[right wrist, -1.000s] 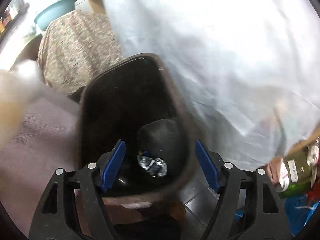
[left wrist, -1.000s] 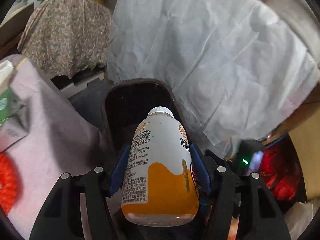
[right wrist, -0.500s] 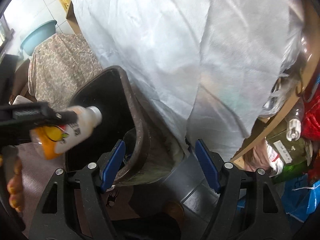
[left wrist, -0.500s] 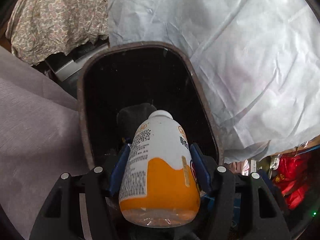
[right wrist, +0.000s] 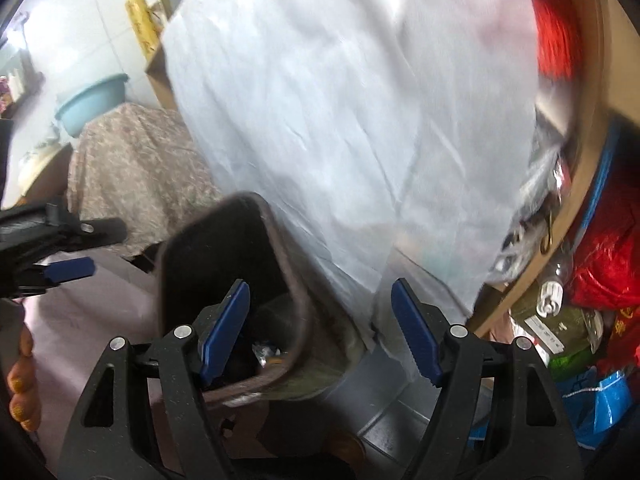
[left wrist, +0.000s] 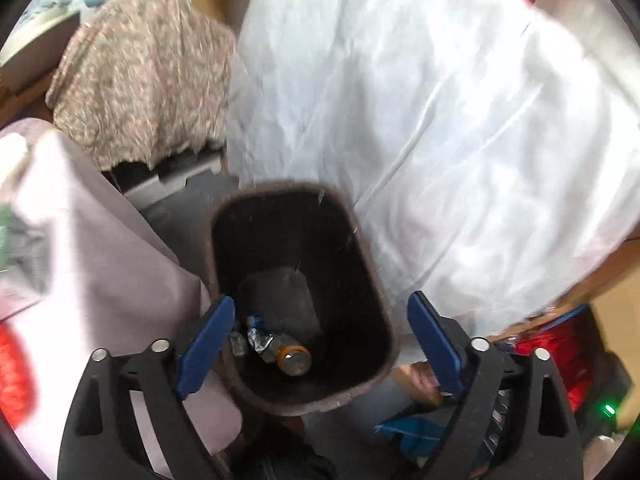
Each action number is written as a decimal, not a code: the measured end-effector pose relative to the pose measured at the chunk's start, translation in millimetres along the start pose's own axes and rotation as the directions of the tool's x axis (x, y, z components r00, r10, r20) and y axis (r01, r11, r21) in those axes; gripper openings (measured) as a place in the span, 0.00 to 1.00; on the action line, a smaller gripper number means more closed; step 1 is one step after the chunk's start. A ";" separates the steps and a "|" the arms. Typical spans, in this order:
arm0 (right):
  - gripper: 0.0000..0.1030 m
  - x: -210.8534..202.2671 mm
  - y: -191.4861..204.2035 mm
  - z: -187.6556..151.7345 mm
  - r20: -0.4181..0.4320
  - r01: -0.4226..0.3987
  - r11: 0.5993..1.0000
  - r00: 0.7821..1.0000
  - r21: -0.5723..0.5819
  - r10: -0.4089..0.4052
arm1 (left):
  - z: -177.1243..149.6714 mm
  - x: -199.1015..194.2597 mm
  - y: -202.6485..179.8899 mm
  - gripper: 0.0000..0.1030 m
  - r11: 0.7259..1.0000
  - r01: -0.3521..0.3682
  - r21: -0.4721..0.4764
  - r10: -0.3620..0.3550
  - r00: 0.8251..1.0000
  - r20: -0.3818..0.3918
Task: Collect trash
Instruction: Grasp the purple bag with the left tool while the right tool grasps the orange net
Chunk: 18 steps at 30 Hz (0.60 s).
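A dark brown trash bin (left wrist: 384, 312) stands below my left gripper (left wrist: 320, 336), whose jaws are opening with nothing between them. At the bin's bottom lies the orange and white bottle (left wrist: 294, 358) next to crumpled silvery wrappers (left wrist: 256, 340). In the right wrist view the same bin (right wrist: 292, 264) is at lower left, and my right gripper (right wrist: 320, 328) stands open and empty above its right rim. The left gripper's fingers (right wrist: 68, 270) show at the left edge there, with a hand (right wrist: 22, 380) below them.
A big white sheet (left wrist: 440, 120) hangs right behind the bin. A floral cloth (left wrist: 148, 80) covers something at back left, with a teal basin (right wrist: 92, 100) behind. A mauve cloth (left wrist: 100, 264) lies left of the bin. Red bags (right wrist: 604, 264) and bottles crowd the right.
The left gripper let go of the bottle, which dropped into the bin, and its jaws spread. It then drew back up from the bin. The right gripper rose and swung right.
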State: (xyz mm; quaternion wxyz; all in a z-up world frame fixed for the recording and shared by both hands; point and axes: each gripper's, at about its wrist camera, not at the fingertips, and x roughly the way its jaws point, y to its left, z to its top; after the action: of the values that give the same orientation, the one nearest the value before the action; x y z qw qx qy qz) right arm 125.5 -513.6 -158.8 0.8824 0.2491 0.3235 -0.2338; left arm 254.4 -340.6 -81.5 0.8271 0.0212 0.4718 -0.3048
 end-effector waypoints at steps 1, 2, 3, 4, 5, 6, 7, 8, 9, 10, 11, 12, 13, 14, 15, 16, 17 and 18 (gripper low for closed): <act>0.72 -4.4 4.3 1.2 0.008 -0.012 1.000 1.000 -0.002 0.012 | -2.0 -14.3 2.5 0.88 1.000 0.000 0.002 -0.001 1.000 0.022; 0.73 -11.2 11.8 2.9 0.016 -0.037 0.999 0.999 -0.008 0.037 | -5.8 -34.5 5.9 0.89 1.000 -0.008 0.011 0.008 0.999 0.050; 0.74 -15.3 18.2 3.5 0.018 -0.055 0.998 0.998 -0.014 0.055 | -8.5 -48.5 7.7 0.91 1.000 -0.012 0.020 0.010 0.998 0.067; 0.76 -19.9 27.1 4.0 0.017 -0.080 0.996 0.997 -0.025 0.081 | -13.0 -65.3 11.2 0.93 0.999 -0.016 0.031 0.013 0.996 0.085; 0.76 -24.5 36.1 3.7 0.014 -0.109 0.993 0.994 -0.037 0.110 | -18.6 -81.9 15.8 0.93 0.999 -0.026 0.040 0.022 0.994 0.104; 0.77 -28.3 44.3 3.1 0.011 -0.135 0.990 0.991 -0.047 0.135 | -23.1 -94.1 18.6 0.94 0.998 -0.036 0.045 0.031 0.993 0.118; 0.77 -33.2 54.8 1.8 0.006 -0.163 0.985 0.987 -0.064 0.164 | -29.8 -109.1 25.0 0.95 0.998 -0.051 0.047 0.044 0.990 0.131; 0.77 -37.3 64.9 0.6 0.000 -0.188 0.979 0.982 -0.082 0.188 | -37.8 -123.6 33.1 0.95 0.997 -0.062 0.042 0.056 0.988 0.143; 0.77 -42.3 74.8 -1.5 -0.006 -0.216 0.971 0.976 -0.099 0.216 | -42.2 -133.6 42.3 0.95 0.997 -0.069 0.033 0.064 0.986 0.153; 0.77 -48.2 88.9 -4.1 -0.021 -0.258 0.959 0.966 -0.119 0.257 | -51.2 -146.5 51.7 0.95 0.997 -0.079 0.019 0.075 0.984 0.161; 0.77 -53.1 99.9 -5.6 -0.034 -0.291 0.947 0.957 -0.134 0.289 | -57.2 -154.4 58.7 0.95 0.996 -0.086 0.008 0.084 0.982 0.167; 0.77 -58.0 110.7 -8.1 -0.050 -0.326 0.933 0.946 -0.151 0.322 | -67.9 -167.2 70.4 0.95 0.995 -0.102 -0.017 0.103 0.978 0.182; 0.77 -64.0 126.6 -12.0 -0.074 -0.375 0.909 0.927 -0.180 0.368 | -72.1 -174.0 82.7 0.95 0.993 -0.115 -0.036 0.120 0.974 0.193; 0.78 -68.3 140.1 -15.0 -0.091 -0.407 0.891 0.913 -0.202 0.397 | -78.9 -184.2 93.9 0.95 0.990 -0.133 -0.057 0.142 0.969 0.205; 0.79 -72.2 149.8 -18.0 -0.102 -0.427 0.877 0.904 -0.220 0.415 | -88.6 -193.9 107.1 0.95 0.985 -0.153 -0.081 0.167 0.962 0.217; 0.80 -74.9 161.6 -21.8 -0.114 -0.448 0.861 0.894 -0.241 0.434 | -92.9 -201.1 117.9 0.95 0.982 -0.162 -0.096 0.180 0.958 0.223; 0.80 -78.5 175.6 -25.4 -0.132 -0.477 0.837 0.879 -0.267 0.458 | -101.3 -207.4 131.4 0.95 0.976 -0.181 -0.121 0.205 0.953 0.225; 0.80 -80.8 187.9 -29.4 -0.150 -0.501 0.815 0.866 -0.291 0.478 | -105.6 -213.0 140.8 0.94 0.970 -0.198 -0.141 0.226 0.948 0.223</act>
State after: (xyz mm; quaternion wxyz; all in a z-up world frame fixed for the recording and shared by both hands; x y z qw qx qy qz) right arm 164.9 -331.9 -68.7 0.9293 0.1853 0.3128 0.0653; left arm 168.6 -88.9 -6.5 0.9053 -0.0130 0.3816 -0.1861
